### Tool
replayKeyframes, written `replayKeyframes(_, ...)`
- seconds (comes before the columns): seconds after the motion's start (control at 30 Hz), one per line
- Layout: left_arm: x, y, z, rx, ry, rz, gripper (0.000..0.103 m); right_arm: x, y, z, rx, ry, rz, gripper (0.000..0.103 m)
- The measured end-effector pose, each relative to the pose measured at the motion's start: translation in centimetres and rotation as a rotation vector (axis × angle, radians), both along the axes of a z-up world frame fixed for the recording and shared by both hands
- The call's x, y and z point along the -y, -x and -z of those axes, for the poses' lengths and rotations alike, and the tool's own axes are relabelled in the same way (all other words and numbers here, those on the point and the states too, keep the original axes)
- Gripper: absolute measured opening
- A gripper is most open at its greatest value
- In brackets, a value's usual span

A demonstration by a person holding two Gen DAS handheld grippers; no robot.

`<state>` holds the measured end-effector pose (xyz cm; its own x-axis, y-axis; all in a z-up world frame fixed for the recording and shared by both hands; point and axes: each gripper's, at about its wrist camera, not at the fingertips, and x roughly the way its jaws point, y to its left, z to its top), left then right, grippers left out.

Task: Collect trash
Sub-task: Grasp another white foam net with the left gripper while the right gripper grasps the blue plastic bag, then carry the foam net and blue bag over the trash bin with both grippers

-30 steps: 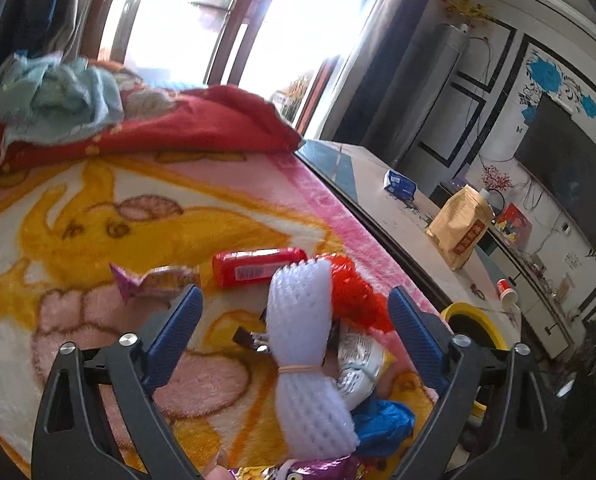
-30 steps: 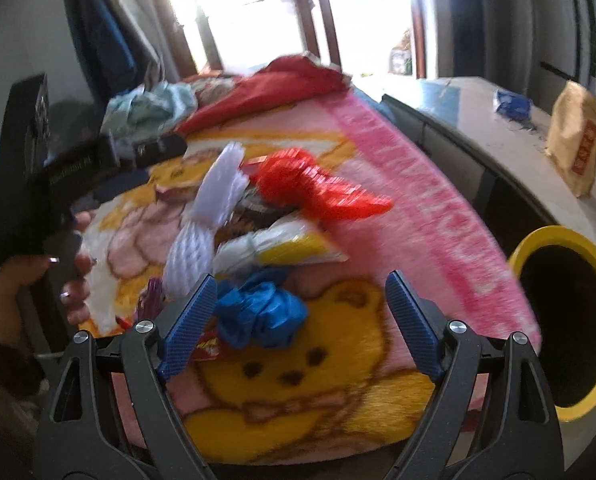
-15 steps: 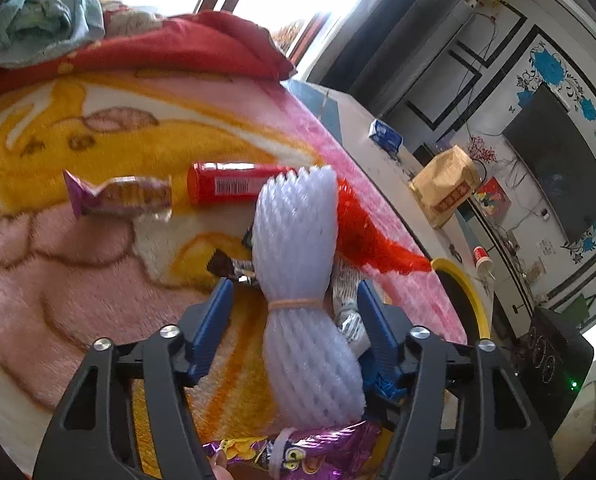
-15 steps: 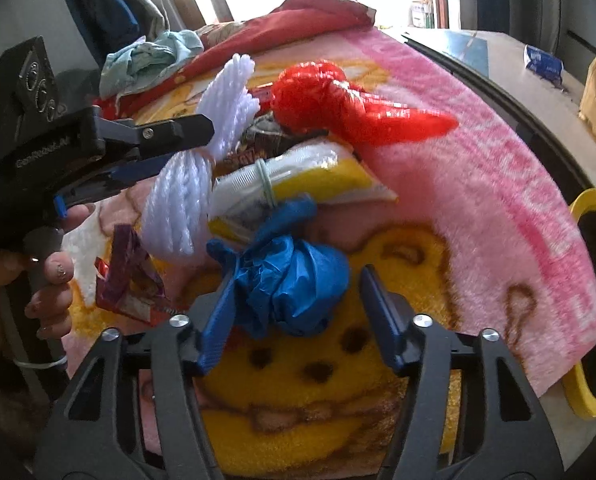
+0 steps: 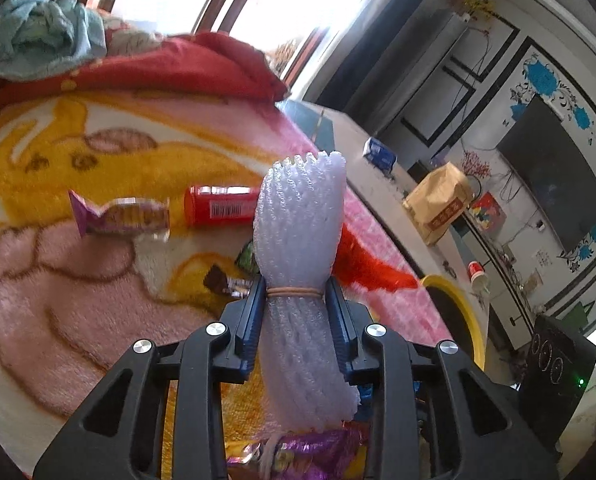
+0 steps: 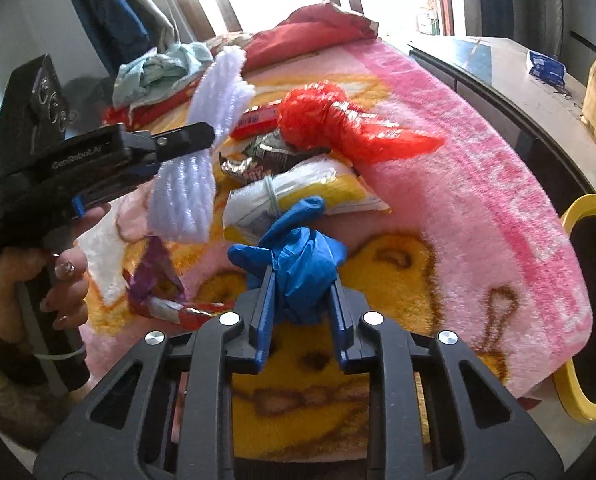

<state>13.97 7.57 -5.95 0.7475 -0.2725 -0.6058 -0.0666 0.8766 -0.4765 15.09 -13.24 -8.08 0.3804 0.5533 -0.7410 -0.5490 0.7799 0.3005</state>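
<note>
Left tool had just clamped white foam-net bundle; right tool had just closed onto crumpled blue plastic bag. Both just above blanket. Yellow-rimmed bin alongside; several wrappers, red bag remained.

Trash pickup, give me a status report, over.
Left gripper just closed on white foam netting. Right gripper just closed on blue bag. Yellow-rimmed bin beside blanket, nothing blocking.
</note>
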Motion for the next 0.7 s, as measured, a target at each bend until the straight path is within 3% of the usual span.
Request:
replayKeyframes(0.3, 0.7, 0.9, -2.6, 0.075, -0.036, 0.012, 0.029, 2.0, -0.3, -1.8, 0.03, -0.045, 0.045, 0.017)
replayKeyframes(0.7, 2.7, 1.4, -3.8, 0.108, -0.055, 0.056, 0.029, 4.2, -0.8, -3.9, 0.077, -0.09, 0.104, 0.017)
